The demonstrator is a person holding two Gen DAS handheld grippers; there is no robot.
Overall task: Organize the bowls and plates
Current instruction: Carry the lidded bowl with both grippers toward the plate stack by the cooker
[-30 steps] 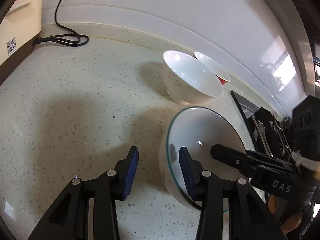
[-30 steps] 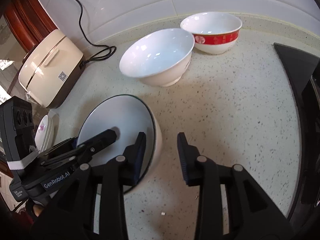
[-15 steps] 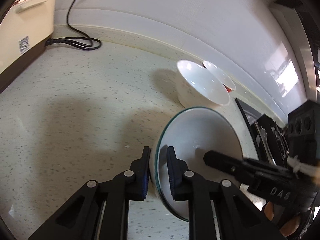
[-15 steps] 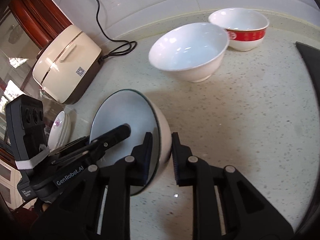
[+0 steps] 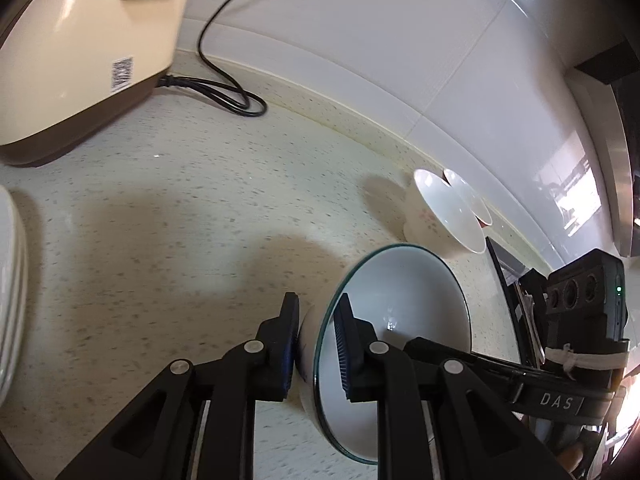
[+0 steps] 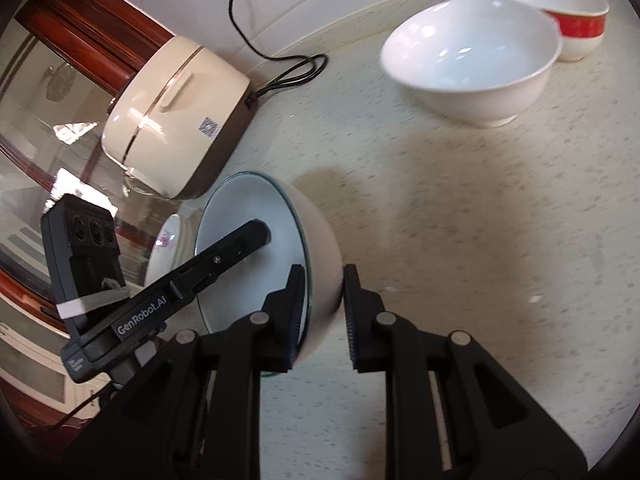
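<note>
Both grippers grip one green-rimmed bowl (image 5: 404,320): the left gripper (image 5: 316,344) at its 9 o'clock rim, the right gripper (image 6: 322,312) at 3 o'clock, jaws clenched on it. It sits low over the counter (image 5: 180,208). I think both hands should move together, keeping it level. Three bowls: this one, a white bowl (image 6: 472,60), and a red-banded bowl (image 6: 560,12) beyond at 1 o'clock.

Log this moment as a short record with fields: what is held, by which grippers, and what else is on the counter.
held item: green-rimmed bowl, tilted
left gripper: shut on the bowl's rim
right gripper: shut on the opposite rim
other bowls: white bowl, upright on the counter; red-banded bowl behind it
appliance: cream rice cooker, its cord plugged in
far left: stacked plates
</note>
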